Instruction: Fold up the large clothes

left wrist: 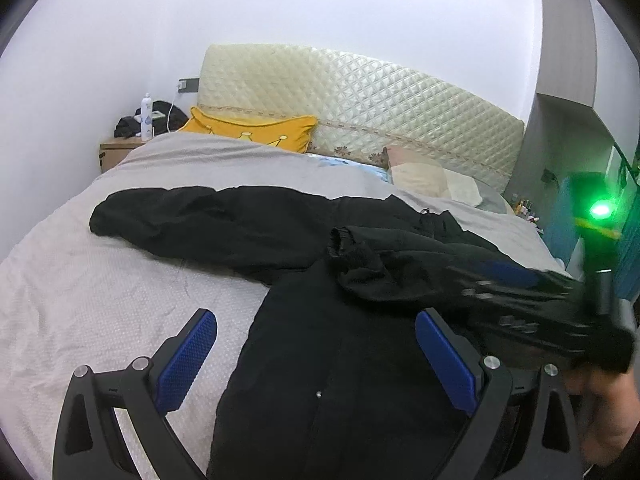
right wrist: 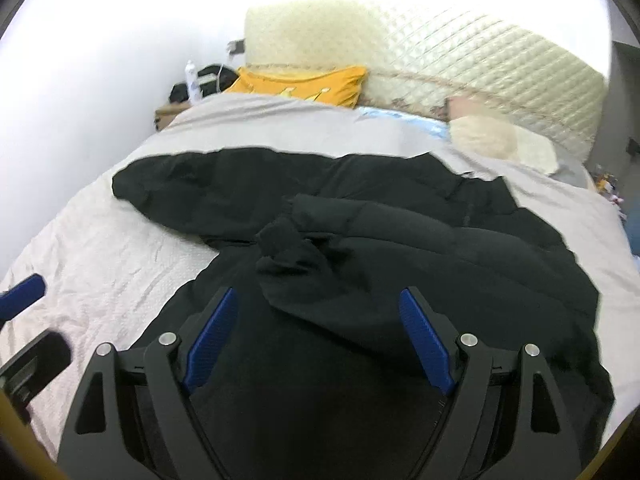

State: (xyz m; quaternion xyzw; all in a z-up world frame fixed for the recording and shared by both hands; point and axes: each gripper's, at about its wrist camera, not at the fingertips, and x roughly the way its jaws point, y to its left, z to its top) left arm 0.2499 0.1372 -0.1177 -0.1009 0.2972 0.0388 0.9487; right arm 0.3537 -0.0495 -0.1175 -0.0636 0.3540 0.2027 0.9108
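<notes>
A large black jacket [left wrist: 304, 352] lies spread on the grey bed cover [left wrist: 80, 288]. One sleeve stretches to the left [left wrist: 168, 216]; the other sleeve is folded across the body, its cuff [left wrist: 344, 240] pointing left. My left gripper [left wrist: 316, 340] is open above the jacket's left edge, nothing between its blue pads. The right gripper shows blurred at the right of the left wrist view [left wrist: 532, 304]. In the right wrist view the right gripper [right wrist: 318, 320] is open over the jacket [right wrist: 440, 248], just short of the folded cuff [right wrist: 280, 240], holding nothing.
A yellow pillow [left wrist: 256, 132] and a cream quilted headboard [left wrist: 360, 100] stand at the far end. A beige cushion [left wrist: 424, 180] lies at the far right. A wooden nightstand [left wrist: 120, 152] with a bottle [left wrist: 146, 116] stands far left. A hand [left wrist: 604, 412] shows at lower right.
</notes>
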